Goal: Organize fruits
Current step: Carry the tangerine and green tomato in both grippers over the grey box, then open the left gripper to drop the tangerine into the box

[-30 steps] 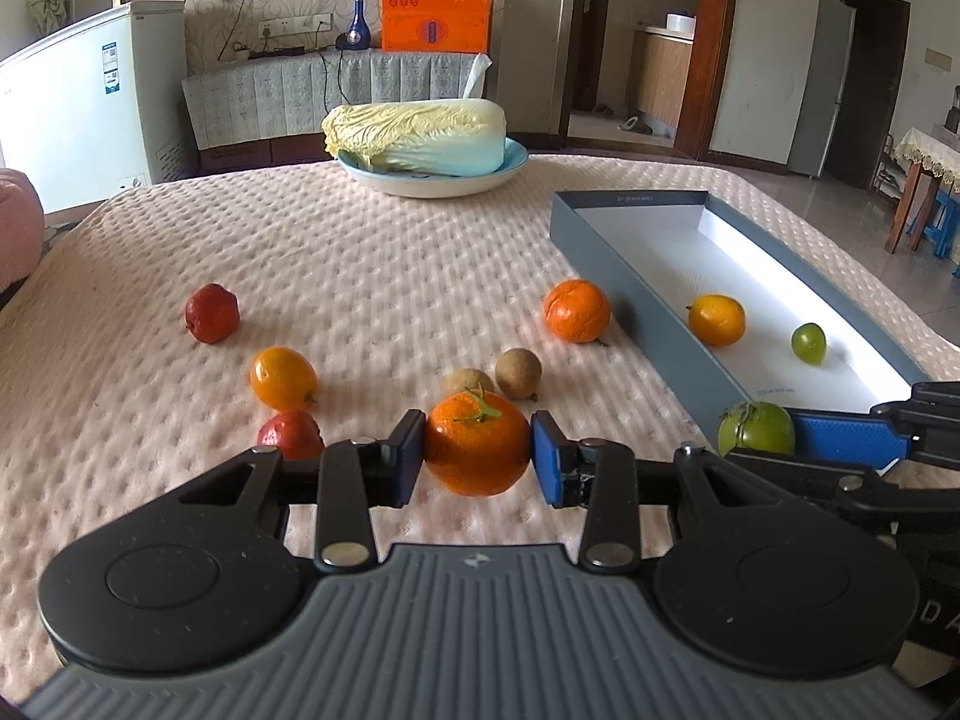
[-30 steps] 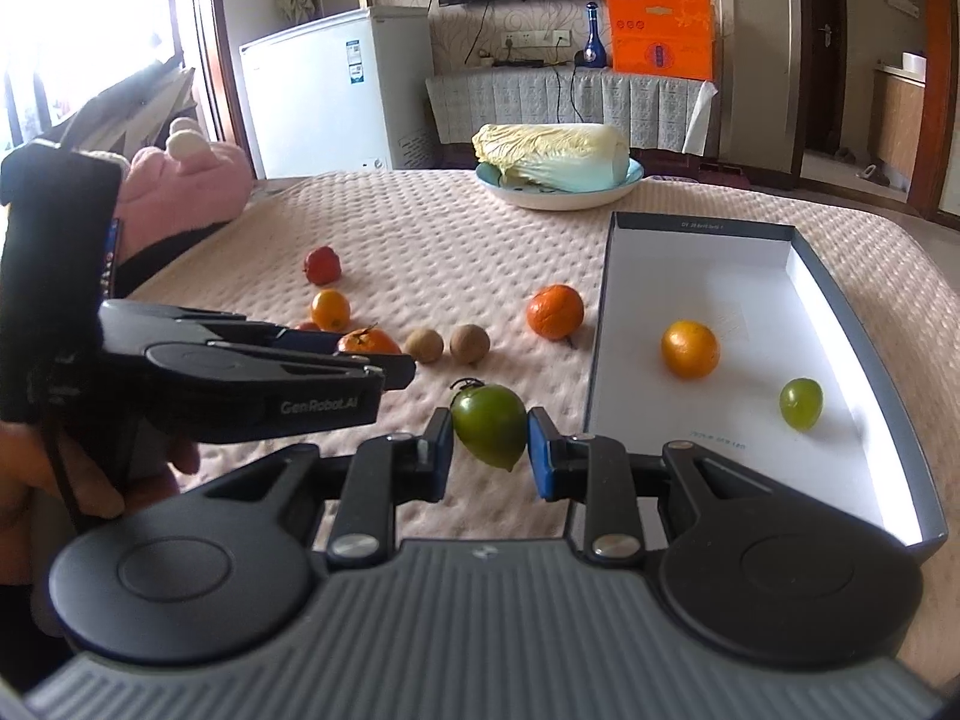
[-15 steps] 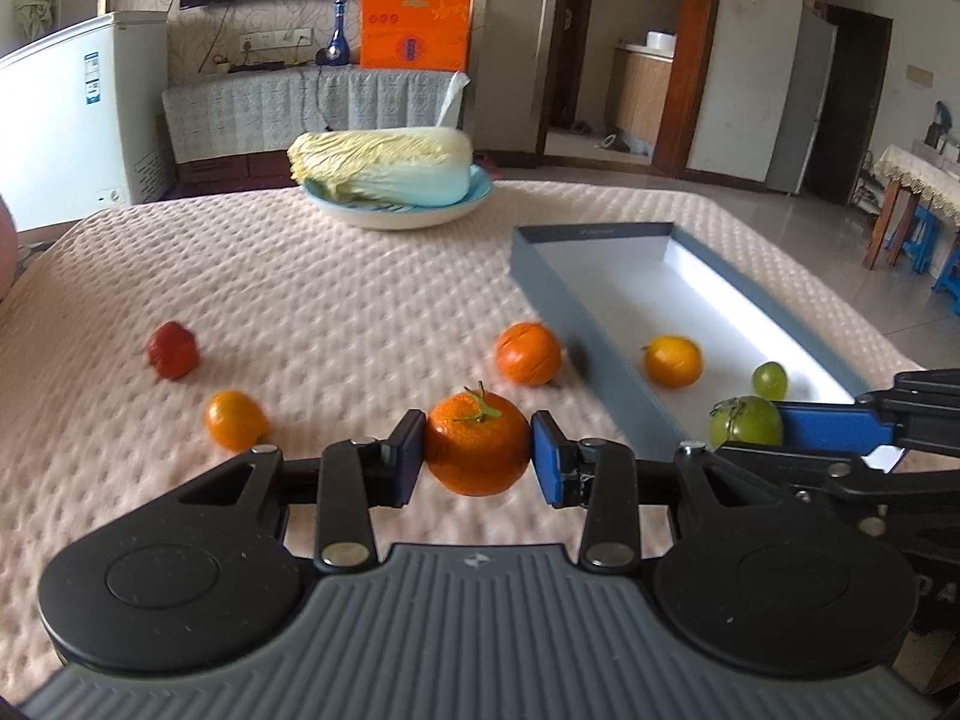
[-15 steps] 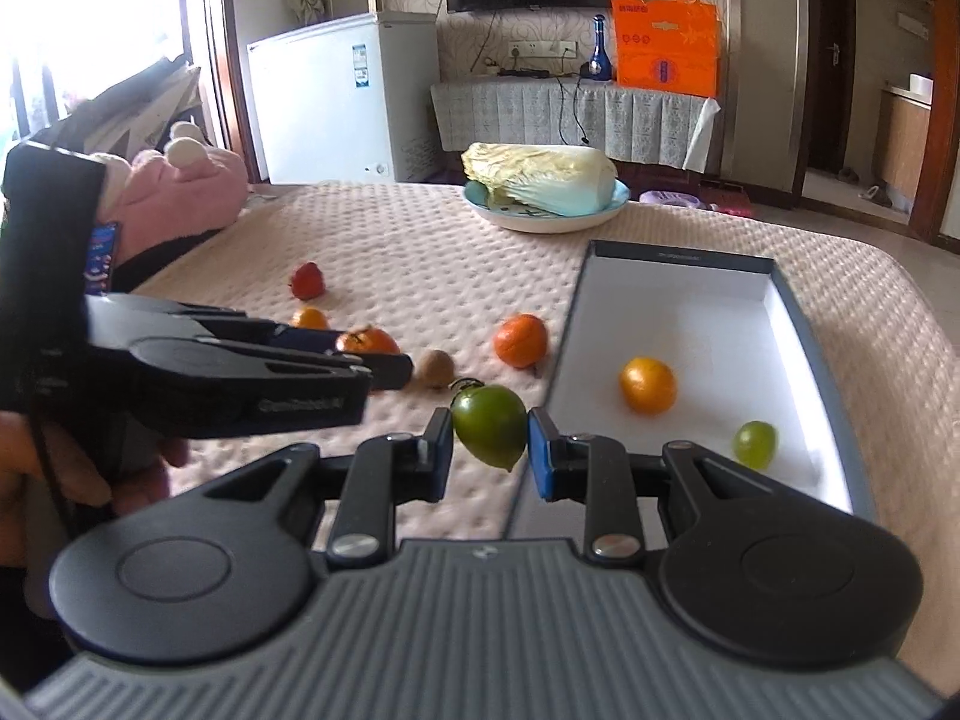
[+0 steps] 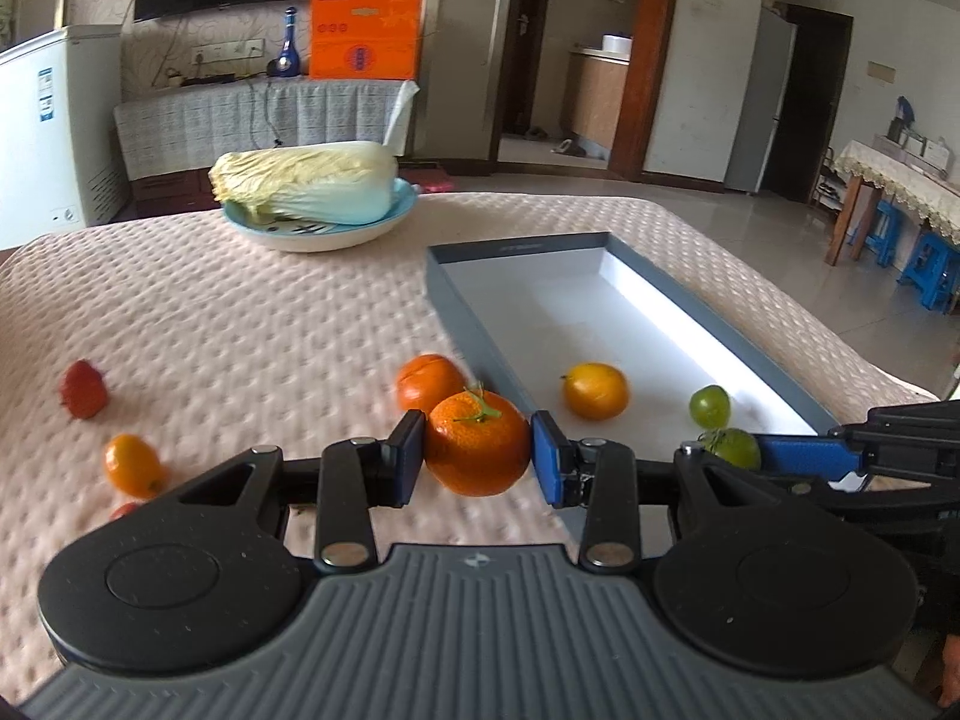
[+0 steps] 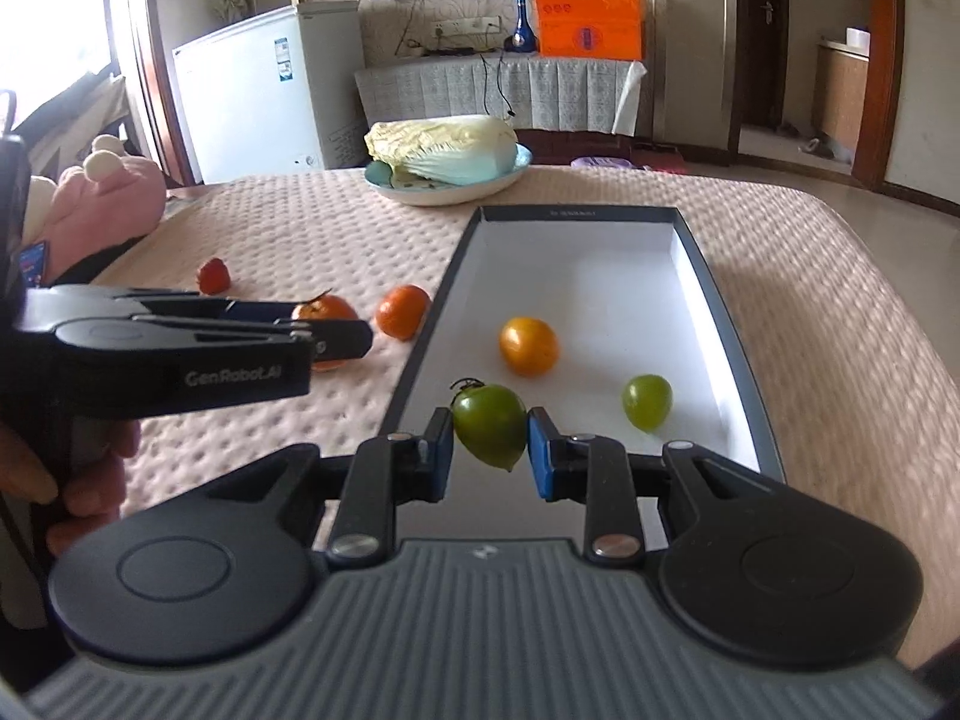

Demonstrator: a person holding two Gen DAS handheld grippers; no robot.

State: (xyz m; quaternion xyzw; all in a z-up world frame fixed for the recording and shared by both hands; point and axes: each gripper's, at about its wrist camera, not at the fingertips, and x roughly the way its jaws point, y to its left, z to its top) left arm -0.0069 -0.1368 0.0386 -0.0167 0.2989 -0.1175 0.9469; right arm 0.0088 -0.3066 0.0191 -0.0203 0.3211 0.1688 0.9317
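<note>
Two fruits are gripped: left gripper point(image 5: 478, 451) clamps a stemmed orange tangerine point(image 5: 477, 451) just left of the grey shallow box point(image 6: 744, 354); right gripper point(image 6: 489, 445) clamps a green tomato point(image 6: 489, 432) over its near end. Inside lie a yellow-orange fruit point(image 6: 529, 345) and a green grape point(image 6: 647, 401).

1. The left hand-held gripper point(image 5: 478, 450) points forward and somewhat downward, its blue pads point(image 5: 547, 456) clamped on an orange tangerine point(image 5: 477, 443).
2. The right hand-held gripper point(image 6: 489, 447) points the same way beside it, its pads point(image 6: 539, 450) pressed on a green tomato point(image 6: 489, 425).
3. A hand point(image 6: 84, 480) wraps the left gripper's handle, seen at the right wrist view's left edge.
</note>
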